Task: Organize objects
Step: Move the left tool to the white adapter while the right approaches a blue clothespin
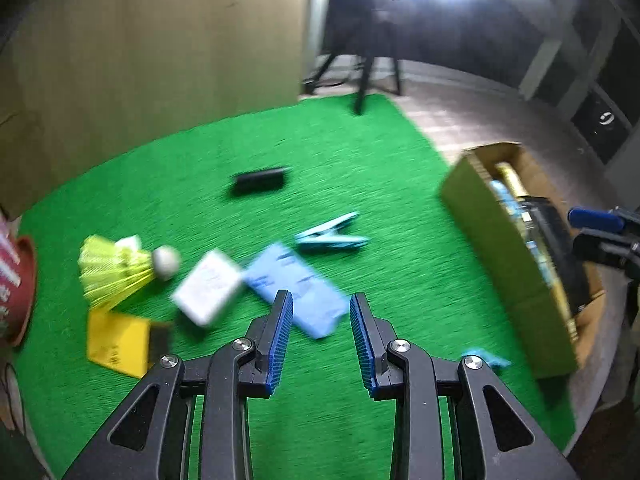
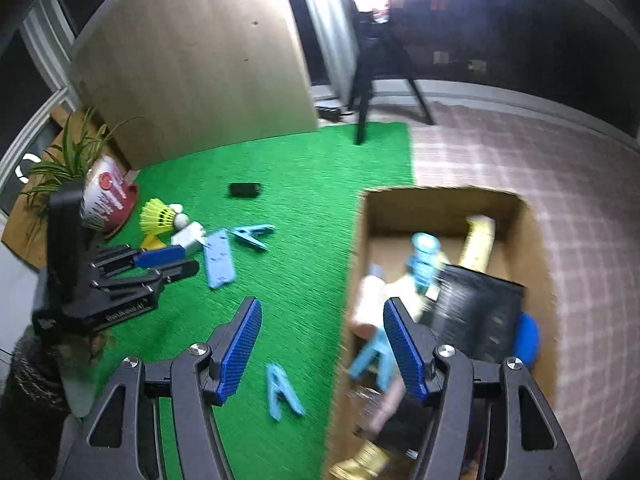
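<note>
Loose objects lie on a green mat: a yellow shuttlecock, a white block, a flat light blue piece, a blue clothes peg, a yellow card and a black case. My left gripper is open and empty, just above the near end of the blue piece. My right gripper is open and empty over the left wall of the cardboard box, which holds several items. Another blue peg lies on the mat beside the box.
A potted plant stands at the mat's left edge. A wooden panel rises behind the mat. A black tripod stands at the far edge. Tiled floor lies right of the mat. The box also shows in the left wrist view.
</note>
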The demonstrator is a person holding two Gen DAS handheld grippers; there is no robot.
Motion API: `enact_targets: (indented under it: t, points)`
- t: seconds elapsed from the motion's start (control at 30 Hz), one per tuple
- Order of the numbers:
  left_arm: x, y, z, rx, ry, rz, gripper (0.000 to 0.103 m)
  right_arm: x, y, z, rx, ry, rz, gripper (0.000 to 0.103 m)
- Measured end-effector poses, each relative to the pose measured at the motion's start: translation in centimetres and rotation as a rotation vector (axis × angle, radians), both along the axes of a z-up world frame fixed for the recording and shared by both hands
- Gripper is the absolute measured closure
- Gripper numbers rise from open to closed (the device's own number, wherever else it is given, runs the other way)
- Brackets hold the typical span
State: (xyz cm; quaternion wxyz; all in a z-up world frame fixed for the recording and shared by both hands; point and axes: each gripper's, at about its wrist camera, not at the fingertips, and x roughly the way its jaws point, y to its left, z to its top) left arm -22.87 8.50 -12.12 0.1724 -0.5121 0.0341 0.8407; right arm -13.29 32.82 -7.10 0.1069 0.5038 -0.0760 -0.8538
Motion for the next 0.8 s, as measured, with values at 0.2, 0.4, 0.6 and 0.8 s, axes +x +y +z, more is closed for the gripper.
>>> enact_targets:
  t: [0.2, 0.4, 0.6, 0.8]
  points:
    - [-1.0, -4.1, -0.8, -0.021, -0.013, 0.012, 0.071, -4.3, -3.3, -1.0, -0.047, -0.052, 0.060, 0.043]
    - [-1.9, -5.5, -1.5, -0.055, -0.012, -0.022, 0.071, -8.9, -7.1, -3.3, -0.074, -0.117, 0.109, 0.043]
    - [-3.0, -5.5, -2.2, -0.057, -0.024, -0.072, 0.069, -12.2, -9.7, -5.9, -0.053, -0.173, 0.138, 0.043]
    - [-3.8, -5.6, -2.2, -0.058, -0.016, -0.090, 0.065, -14.4, -11.2, -8.1, -0.039, -0.211, 0.139, 0.044]
